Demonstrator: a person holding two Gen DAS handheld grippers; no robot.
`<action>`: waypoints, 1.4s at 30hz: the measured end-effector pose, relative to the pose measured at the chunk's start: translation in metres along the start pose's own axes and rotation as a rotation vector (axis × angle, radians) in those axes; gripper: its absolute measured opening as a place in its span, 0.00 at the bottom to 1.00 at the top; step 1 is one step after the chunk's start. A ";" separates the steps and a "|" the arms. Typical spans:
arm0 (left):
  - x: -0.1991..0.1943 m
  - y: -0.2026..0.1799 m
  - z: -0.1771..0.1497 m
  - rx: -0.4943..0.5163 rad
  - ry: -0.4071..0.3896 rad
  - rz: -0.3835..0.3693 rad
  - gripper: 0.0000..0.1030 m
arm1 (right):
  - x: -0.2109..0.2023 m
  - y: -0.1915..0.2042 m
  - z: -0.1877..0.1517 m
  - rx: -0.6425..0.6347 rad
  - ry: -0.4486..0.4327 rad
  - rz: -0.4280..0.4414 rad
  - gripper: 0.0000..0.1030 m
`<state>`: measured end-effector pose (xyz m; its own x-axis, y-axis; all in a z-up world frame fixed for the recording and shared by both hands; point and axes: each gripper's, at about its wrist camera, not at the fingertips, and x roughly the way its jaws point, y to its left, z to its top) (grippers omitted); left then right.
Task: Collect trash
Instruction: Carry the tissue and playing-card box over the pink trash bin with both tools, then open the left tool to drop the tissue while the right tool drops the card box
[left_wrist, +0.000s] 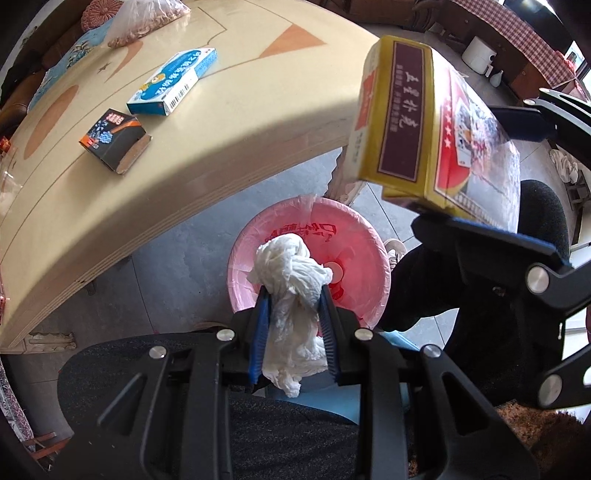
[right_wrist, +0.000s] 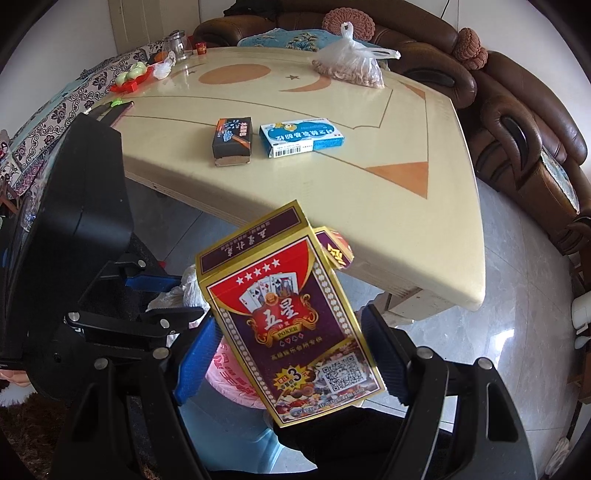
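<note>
You're working next to a glossy cream tabletop (right_wrist: 295, 192) with orange shapes inlaid in it, grey tiled floor (right_wrist: 517, 280) underneath and a brown leather sofa (right_wrist: 517, 122) wrapping round the far side. On the tabletop there's a small black box (right_wrist: 232, 142) just beside a blue medicine box (right_wrist: 301, 137), plus a plastic bag of nuts (right_wrist: 349, 66) further back near the sofa.

Your left gripper (left_wrist: 293, 291) is clamped on a crumpled white tissue (left_wrist: 291, 295), which hangs right above the pink-lined trash bin (left_wrist: 354, 236) on the floor by the tabletop's edge. The wad runs lengthwise along the fingers, its knotted end poking out toward the bin.

Your right gripper (right_wrist: 291, 339) is squeezing a playing card box (right_wrist: 291, 325) by its two long edges, held off the tabletop's near edge and above the bin. Its long axis points forward along the fingers, tipped a bit left, with the opened flap (right_wrist: 336, 251) at the far end.
</note>
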<state>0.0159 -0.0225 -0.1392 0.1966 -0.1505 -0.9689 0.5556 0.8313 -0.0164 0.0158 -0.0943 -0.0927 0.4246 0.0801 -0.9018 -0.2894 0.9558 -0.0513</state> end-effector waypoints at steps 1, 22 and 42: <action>0.006 0.000 0.000 0.000 0.004 0.005 0.26 | 0.005 -0.001 -0.003 0.008 0.009 0.003 0.72; 0.123 0.010 0.000 -0.073 0.186 -0.078 0.26 | 0.117 -0.033 -0.043 0.204 0.129 0.043 0.72; 0.200 0.028 -0.003 -0.150 0.356 -0.076 0.26 | 0.206 -0.040 -0.061 0.261 0.261 0.081 0.72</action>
<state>0.0682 -0.0274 -0.3338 -0.1476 -0.0417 -0.9882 0.4279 0.8981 -0.1018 0.0620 -0.1333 -0.3023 0.1671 0.1157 -0.9791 -0.0700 0.9920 0.1053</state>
